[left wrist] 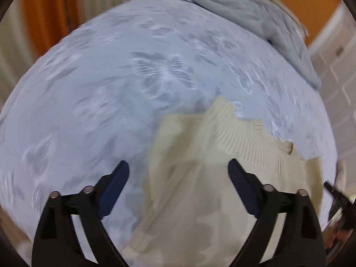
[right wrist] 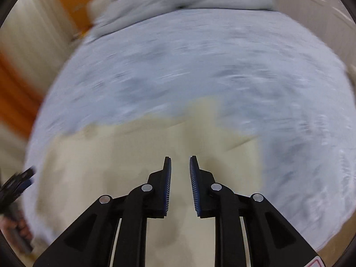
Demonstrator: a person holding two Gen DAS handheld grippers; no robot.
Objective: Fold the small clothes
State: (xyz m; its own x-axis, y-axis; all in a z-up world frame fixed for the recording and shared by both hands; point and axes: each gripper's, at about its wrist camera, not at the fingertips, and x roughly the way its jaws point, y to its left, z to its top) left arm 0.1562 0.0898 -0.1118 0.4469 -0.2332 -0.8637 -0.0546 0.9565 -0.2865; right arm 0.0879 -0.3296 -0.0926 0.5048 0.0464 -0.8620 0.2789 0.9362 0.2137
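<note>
Bedroom setting, orange wall and pale panelled doors at the edges; working surface is a bed [left wrist: 106, 84] under a pale blue-grey patterned cover, with a rumpled grey blanket [left wrist: 255, 15] heaped at its far end. Item for folding: one cream knitted garment [left wrist: 200, 178], ribbed at a turned-up edge, lying on the near part of the bed; in the right wrist view it shows as a broad cream patch [right wrist: 124, 160] with creases, the frame being much blurred. Left gripper [left wrist: 178, 175]: jaws wide apart, poised above the left side of the garment, nothing between them. Right gripper [right wrist: 180, 171]: jaws nearly together with a narrow gap, no cloth seen caught between the pads, cream knit below. Each gripper appears at the margin of the other's view, held in a hand. Step in hand, as judged: between grasps, the garment partly laid out and at least one portion already turned over, both grippers repositioning for the next fold. Next move, as judged: the right jaws need to part, each gripper needs to settle on an edge or corner, pinch only the layer meant to travel, then carry it across evenly. Blur leaves exact edge positions uncertain.
</note>
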